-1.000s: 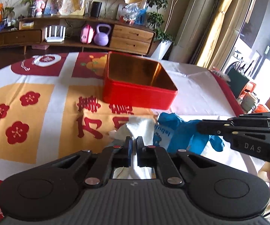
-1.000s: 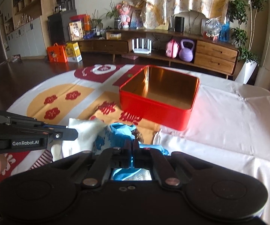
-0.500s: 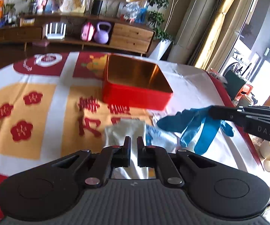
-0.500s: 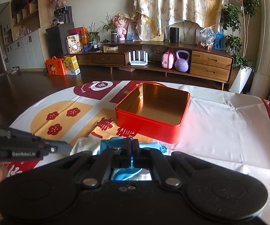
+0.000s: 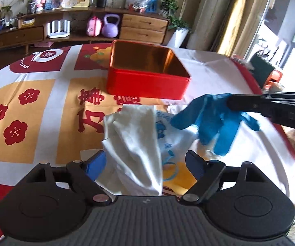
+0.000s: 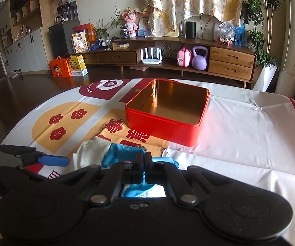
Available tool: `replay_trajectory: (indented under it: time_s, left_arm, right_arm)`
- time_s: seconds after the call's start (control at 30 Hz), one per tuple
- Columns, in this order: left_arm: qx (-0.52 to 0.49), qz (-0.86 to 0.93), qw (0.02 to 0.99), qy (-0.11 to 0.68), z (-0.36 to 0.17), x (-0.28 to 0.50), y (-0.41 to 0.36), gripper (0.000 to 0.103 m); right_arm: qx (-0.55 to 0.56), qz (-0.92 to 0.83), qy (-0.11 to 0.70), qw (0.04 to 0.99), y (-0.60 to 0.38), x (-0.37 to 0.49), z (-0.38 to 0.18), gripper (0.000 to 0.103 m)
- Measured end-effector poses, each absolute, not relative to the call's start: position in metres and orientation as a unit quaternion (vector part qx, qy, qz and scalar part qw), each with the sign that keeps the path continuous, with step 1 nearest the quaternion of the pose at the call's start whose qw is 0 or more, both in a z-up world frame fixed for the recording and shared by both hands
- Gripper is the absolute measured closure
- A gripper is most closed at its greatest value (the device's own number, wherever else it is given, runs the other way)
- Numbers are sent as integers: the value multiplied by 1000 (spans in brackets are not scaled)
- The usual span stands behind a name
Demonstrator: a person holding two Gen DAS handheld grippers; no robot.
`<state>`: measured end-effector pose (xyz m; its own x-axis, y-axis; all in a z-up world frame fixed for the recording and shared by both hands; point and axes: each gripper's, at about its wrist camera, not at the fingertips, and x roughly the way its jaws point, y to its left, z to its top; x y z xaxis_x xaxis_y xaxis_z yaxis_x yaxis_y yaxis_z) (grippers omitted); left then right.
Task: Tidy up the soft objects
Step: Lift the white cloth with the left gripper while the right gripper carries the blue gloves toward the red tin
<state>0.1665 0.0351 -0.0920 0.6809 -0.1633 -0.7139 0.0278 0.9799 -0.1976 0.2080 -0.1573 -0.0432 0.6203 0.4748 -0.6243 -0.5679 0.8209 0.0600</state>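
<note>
Across the table your tablecloth (image 5: 45, 102) with its red plum blossoms and orange panels carries everything that matters. Your blue glove (image 5: 213, 119) hangs clear of the cloth, pinched at its cuff between the closed fingers of your right gripper (image 6: 144, 157) — in the right wrist view a strip of blue shows squeezed between the two pads. A second ago that glove lay bunched on the pile; it now dangles above it, fingers drooping.

Under and beside it sits your white cloth (image 5: 133, 141), folded and rumpled, lying partly over a white bag with blue print (image 5: 168, 139). Your left gripper (image 5: 145, 164) is opening: its jaws were together a second ago and now stand wide, one blue pad on each side of the white cloth, not pressing on it. The cloth lies between them — loose on the table.

Beyond the pile, well apart from both grippers, your red tin (image 6: 168, 112) stands open with a bare golden inside, in the same spot as before. Farther back, a wooden sideboard (image 6: 229, 59) holds a purple kettlebell (image 6: 199, 58).
</note>
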Motion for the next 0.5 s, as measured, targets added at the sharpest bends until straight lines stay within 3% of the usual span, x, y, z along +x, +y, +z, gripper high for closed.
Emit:
replay_trajectory:
  time_s: [0.27,0.33,0.4,0.5]
  left_arm:
    - [-79,-38,904,418,-110,182,39,19]
    - [-91,-40,904,416,-111,182,43,28]
    - [-97,-44,901,420,-112,183,46,54]
    - [-105,-50,901,418,-111,182,51,67]
  right_arm:
    - [-72,290,329,896,-156,209,-46,102]
    - [-73,289,330,896,-156,209,-46,102]
    - [-73,290,331,895,-155,209,-47,102]
    - [-73,289,330,895,-155,209,-47,102]
